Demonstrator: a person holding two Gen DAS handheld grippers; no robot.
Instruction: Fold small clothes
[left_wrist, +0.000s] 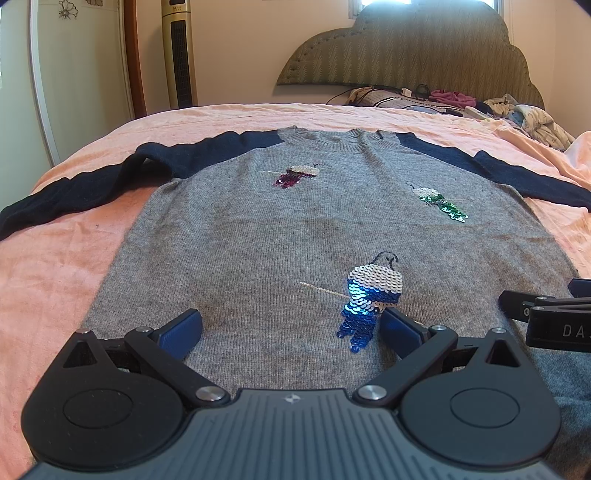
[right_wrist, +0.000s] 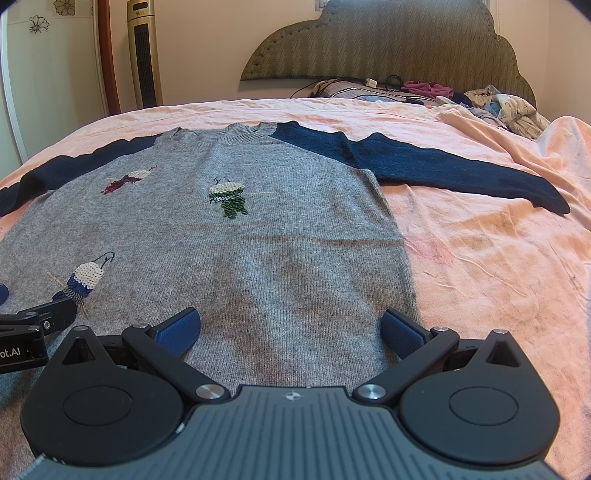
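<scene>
Right now the sweater (left_wrist: 280, 229) lies flat across the middle of the bed (left_wrist: 55, 266). Left gripper (left_wrist: 291, 328) and right gripper (right_wrist: 291, 328) gape wide, holding nothing. Shiny sequins (left_wrist: 365, 295) might snag a finger.

The grey sweater (left_wrist: 258, 240) is looking like matt, fuzzy knit with glossy sequin birds (left_wrist: 369, 295), lying on a soft, wrinkled pink cloth bed (right_wrist: 480, 240), while both hand-held grippers' blue pads (right_wrist: 181, 326) are showing textured rubber.

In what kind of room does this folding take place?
Most likely a bedroom. The grey sweater lies flat on a bed with a pink sheet, a padded headboard stands against the wall, and loose clothes are piled near it.
</scene>
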